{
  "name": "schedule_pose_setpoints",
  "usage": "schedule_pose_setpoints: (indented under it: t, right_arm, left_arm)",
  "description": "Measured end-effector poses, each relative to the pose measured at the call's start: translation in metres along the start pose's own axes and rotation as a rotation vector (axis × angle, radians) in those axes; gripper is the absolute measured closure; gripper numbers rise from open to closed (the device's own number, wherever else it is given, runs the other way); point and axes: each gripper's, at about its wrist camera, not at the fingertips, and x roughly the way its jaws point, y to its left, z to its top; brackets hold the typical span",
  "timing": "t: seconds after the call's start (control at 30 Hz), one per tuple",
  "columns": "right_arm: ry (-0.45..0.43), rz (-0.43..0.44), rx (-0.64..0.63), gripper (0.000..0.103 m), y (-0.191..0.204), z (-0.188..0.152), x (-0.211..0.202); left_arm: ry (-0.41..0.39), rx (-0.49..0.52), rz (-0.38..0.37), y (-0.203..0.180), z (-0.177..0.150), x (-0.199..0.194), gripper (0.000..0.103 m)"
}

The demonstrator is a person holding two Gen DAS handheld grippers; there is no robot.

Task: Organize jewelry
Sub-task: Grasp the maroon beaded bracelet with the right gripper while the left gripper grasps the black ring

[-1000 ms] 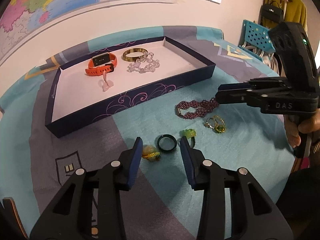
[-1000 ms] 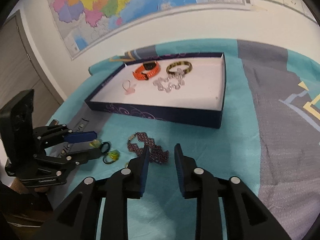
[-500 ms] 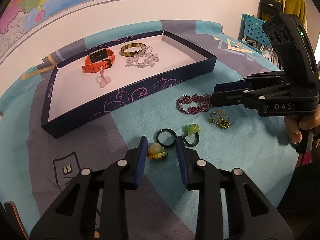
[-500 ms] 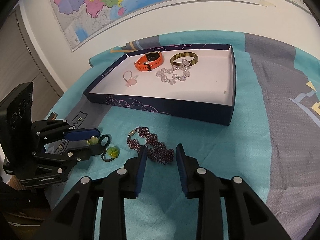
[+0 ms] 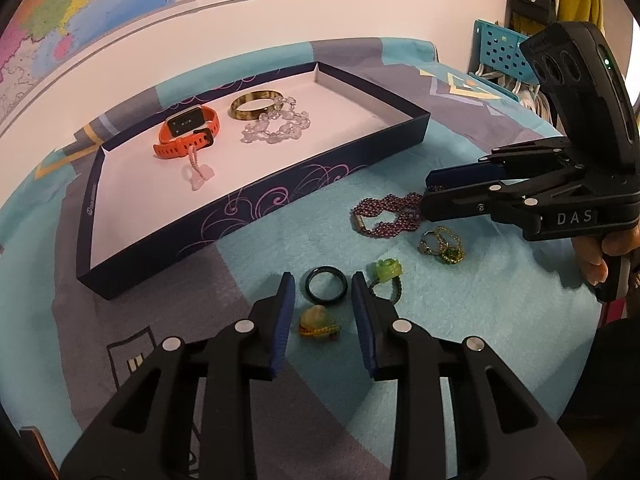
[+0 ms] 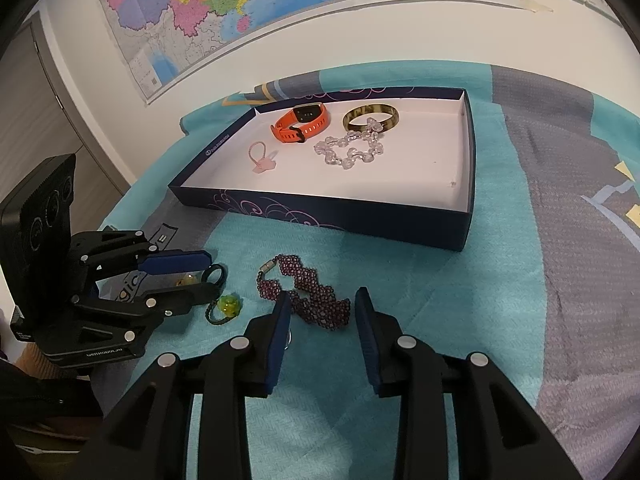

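The surface is a counter point(image 5: 500, 320) covered with a teal and grey cloth. A shallow navy box point(image 5: 256, 208) with a white floor sits toward the far edge of the counter, near the wall.

Inside the box: an orange watch point(image 5: 186, 132), a brown-gold bangle point(image 5: 256, 105), a clear bead bracelet point(image 5: 280, 130) resting partly against the bangle, and a small pink hair tie point(image 5: 197, 170) just beside the watch strap.

Outside the box, on the cloth toward the near edge: a purple bead bracelet point(image 6: 308, 296), a cluster of gold rings point(image 5: 442, 244), a black ring point(image 5: 326, 285), a green charm on a dark cord point(image 5: 386, 274), and a yellow charm point(image 5: 318, 322).

Left hand-held gripper point(image 5: 323, 318): fingers spread, low over the cloth. The yellow charm lies between them, with no contact visible on either side. The black ring lies just ahead of the fingertips.

Right hand-held gripper point(image 6: 322, 320): fingers spread. The near end of the purple bead bracelet lies between the fingertips; whether either finger touches it cannot be told. In the left wrist view this gripper's fingertips overlap the bracelet's right end.

A map point(image 6: 240, 8) hangs on the wall behind the counter.
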Motion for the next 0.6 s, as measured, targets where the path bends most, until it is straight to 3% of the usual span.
schedule_pose_setpoints:
  t: [0.13,0.2,0.6]
  right_arm:
    - [0.004,-0.018,-0.012,0.075,0.002,0.001,0.001]
    - [0.007,-0.033,-0.016,0.088,0.002,0.002,0.002]
    - [-0.054,0.020,-0.004,0.092,0.002,0.014,-0.012]
  left_arm:
    - [0.002,-0.029,0.005,0.002,0.000,0.000,0.080]
    - [0.000,-0.037,0.010,0.002,0.000,-0.001,0.080]
    - [-0.032,-0.110,0.004,0.008,-0.002,-0.010,0.080]
